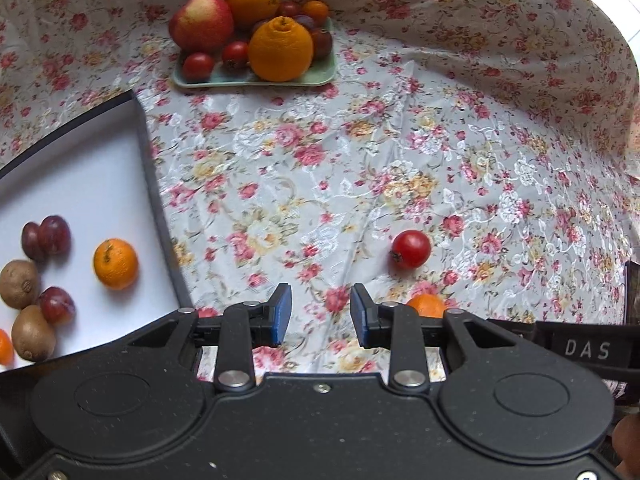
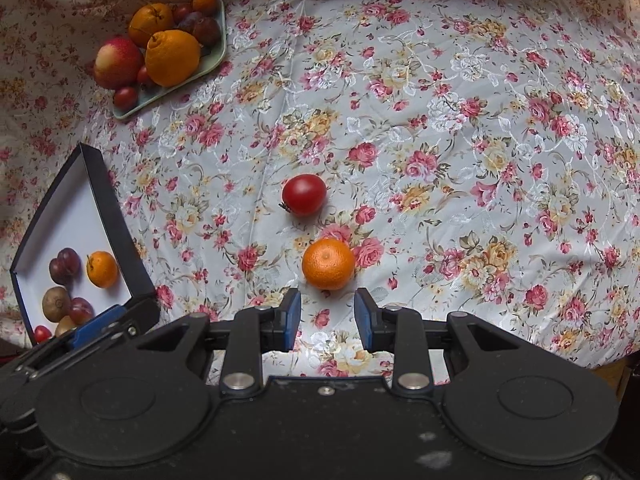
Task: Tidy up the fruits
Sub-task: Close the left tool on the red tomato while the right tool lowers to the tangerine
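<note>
Two loose fruits left on floral tabletop: mandarin at 12 o'clock, just beyond my right hand-held gripper, red tomato-like fruit farther along same line. Box at 9 o'clock already holds plums, kiwis, one mandarin. Green tray at 11 o'clock piled with apple, oranges, small fruit. Both grippers spread apart, empty; left hand-held gripper hovers over cloth. Judge sorting partly done.
</note>
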A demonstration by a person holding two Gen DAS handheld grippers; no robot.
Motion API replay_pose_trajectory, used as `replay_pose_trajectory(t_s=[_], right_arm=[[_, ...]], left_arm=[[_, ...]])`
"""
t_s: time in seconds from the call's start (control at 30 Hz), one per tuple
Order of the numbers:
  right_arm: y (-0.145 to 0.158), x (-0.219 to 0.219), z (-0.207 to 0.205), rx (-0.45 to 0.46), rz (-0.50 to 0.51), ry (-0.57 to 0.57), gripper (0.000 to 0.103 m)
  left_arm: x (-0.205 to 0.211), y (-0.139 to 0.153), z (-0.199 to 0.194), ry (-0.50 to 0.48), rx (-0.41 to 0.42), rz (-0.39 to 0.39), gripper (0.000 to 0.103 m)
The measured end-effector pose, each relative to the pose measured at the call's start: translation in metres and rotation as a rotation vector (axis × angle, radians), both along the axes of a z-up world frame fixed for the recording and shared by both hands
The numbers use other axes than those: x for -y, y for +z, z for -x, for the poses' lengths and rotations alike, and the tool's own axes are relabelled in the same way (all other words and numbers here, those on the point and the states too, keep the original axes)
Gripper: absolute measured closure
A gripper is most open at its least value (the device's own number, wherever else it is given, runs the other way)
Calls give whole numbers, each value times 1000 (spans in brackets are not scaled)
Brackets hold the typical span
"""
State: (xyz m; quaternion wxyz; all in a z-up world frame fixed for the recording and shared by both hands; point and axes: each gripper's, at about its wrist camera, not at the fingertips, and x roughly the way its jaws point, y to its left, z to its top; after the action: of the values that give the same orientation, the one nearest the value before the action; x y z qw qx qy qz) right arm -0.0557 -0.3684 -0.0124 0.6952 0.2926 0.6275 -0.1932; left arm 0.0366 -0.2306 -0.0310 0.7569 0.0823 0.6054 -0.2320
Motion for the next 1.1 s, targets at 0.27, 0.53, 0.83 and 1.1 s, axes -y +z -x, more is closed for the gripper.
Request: replay_pose_trajectory(t_s=[0.27,0.53,0.83,1.1], right_arm=[[1,26,4,-11,27,-47,71],[-9,45,11,-41,39,-66,71],[-11,56,8,-43,37,-65,71],[-16,55,-1,-49,32,-49,70]], left_arm=[[62,-22,-4,-126,11,-10,62],[92,-46,-10,-137,-36,-19,62],[102,-61,-20,-122,-40,-53,58],[103,-70,-21,-126,-91,-50,56]])
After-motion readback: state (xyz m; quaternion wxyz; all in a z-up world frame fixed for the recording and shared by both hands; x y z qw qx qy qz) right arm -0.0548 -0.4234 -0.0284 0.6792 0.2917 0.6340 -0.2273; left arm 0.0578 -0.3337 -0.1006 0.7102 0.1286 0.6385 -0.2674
